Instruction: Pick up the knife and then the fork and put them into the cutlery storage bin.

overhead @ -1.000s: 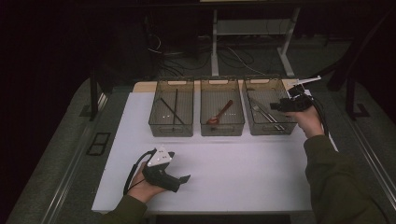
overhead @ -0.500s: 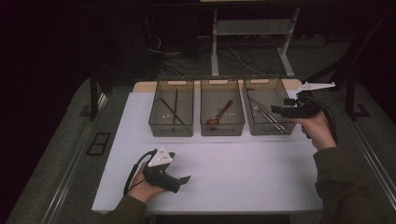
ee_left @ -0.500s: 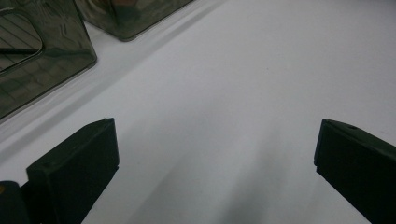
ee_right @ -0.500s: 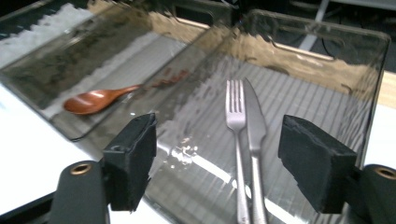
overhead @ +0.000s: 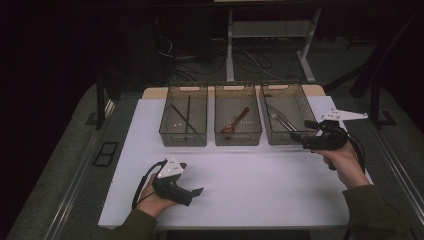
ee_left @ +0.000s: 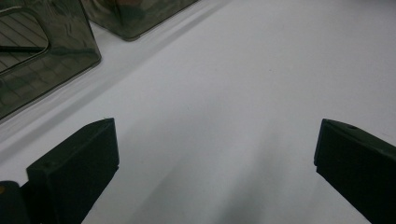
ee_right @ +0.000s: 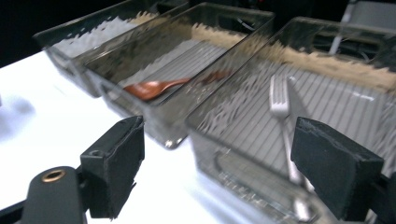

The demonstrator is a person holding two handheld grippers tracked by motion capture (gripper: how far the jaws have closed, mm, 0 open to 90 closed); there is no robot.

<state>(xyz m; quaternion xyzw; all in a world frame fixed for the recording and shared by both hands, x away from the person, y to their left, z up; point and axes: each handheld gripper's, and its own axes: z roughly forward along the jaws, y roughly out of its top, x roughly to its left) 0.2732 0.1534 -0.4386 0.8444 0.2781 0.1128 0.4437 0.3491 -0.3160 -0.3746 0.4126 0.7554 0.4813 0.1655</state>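
Overhead, we see our right gripper [overhead: 299, 136] just outside the right bin [overhead: 287, 112] near the tabletop's right edge, while its own view shows jaws just opened, empty, before the fork [ee_right: 280, 100], and our left gripper [ee_left: 215, 154] gapes over bare tabletop.

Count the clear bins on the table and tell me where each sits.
3, in a row along the far edge of the white table: left bin, middle bin, right bin. None appears hidden.
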